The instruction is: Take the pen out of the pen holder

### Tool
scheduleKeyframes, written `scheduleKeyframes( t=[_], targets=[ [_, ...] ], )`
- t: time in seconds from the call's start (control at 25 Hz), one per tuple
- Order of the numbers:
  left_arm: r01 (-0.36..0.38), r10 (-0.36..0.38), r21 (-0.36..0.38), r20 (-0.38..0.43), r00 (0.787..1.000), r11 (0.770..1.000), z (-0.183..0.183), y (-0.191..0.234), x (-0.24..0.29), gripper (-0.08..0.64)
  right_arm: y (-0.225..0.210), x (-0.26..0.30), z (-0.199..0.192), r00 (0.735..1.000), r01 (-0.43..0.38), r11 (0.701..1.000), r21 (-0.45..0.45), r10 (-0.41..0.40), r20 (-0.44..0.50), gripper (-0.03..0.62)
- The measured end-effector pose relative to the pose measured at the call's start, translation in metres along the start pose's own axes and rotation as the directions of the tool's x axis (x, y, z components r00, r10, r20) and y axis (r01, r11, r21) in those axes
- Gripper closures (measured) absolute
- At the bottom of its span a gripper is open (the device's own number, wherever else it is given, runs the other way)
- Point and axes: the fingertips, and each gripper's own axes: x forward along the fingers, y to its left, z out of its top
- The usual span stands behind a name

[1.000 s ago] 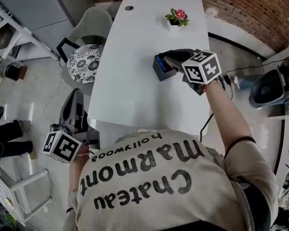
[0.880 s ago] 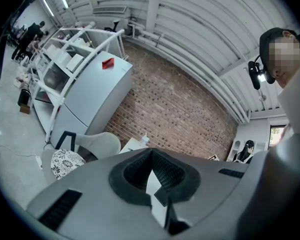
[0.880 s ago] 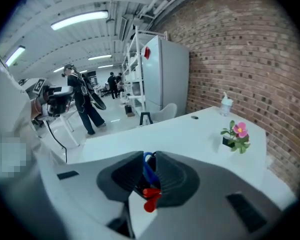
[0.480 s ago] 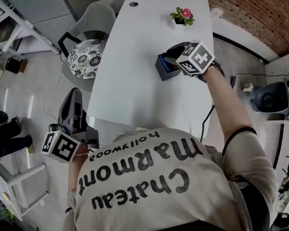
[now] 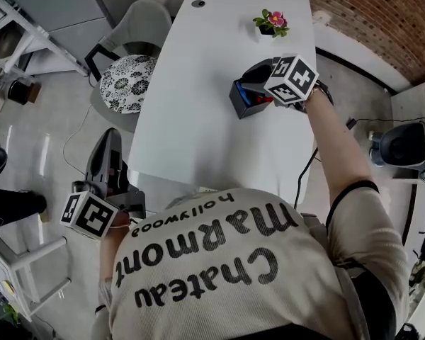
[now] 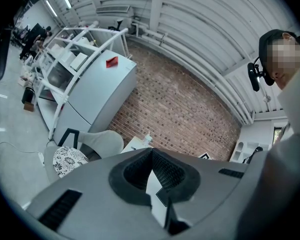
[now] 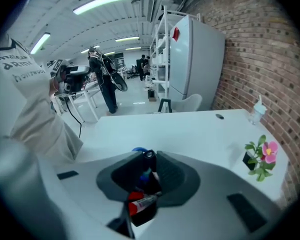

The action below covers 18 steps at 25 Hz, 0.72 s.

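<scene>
Head view first: my right claw (image 5: 258,89) has closed in over the last second and now sits right at the pen holder (image 5: 239,103), which stands on the white tabletop (image 5: 198,119) where it stood before (the small flower pot (image 5: 272,24) is well beyond it). A bit of red shows at the holder's mouth. My left claw (image 5: 108,163) hangs off the near edge of the tabletop, well apart from all this.

Left gripper view: the left claw (image 6: 152,156) has its two halves together with nothing between them; past it I see only a strip of tabletop, a brick wall and a chair (image 6: 87,146).

Right gripper view: the right claw (image 7: 150,166) is clamped on the top of a black pen (image 7: 149,156). The pen stands upright with its lower part down in the pen holder (image 7: 142,218), beside a red marker (image 7: 142,202) and something blue.

So I judge the approach done and the grip made; what remains is a straight lift, kept vertical so the holder isn't dragged or tipped.
</scene>
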Motion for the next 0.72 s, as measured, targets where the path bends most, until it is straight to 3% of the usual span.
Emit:
scheduleKeyframes(
  t=[0.24,0.48,0.6,0.72],
  targets=[
    [0.002,-0.002,-0.009,0.0,1.0,1.0,0.002,0.001,0.002,0.559,-0.001,-0.002,0.0,0.999,-0.023,0.999,0.042,0.021,0.033,0.503],
    [0.02,-0.02,-0.008,0.001,1.0,1.0,0.003,-0.001,0.006,0.558,-0.006,-0.008,0.0,0.996,0.036,0.991,0.132,-0.047,0.077,0.511],
    [0.036,-0.036,-0.005,-0.003,0.999,0.999,0.004,-0.003,0.008,0.558,-0.01,-0.017,-0.002,0.984,0.092,0.966,0.24,-0.125,0.126,0.511],
    [0.056,-0.056,-0.004,-0.004,0.998,0.998,0.004,-0.005,0.009,0.558,-0.018,-0.03,-0.007,0.959,0.155,0.921,0.357,-0.227,0.169,0.512]
  ],
)
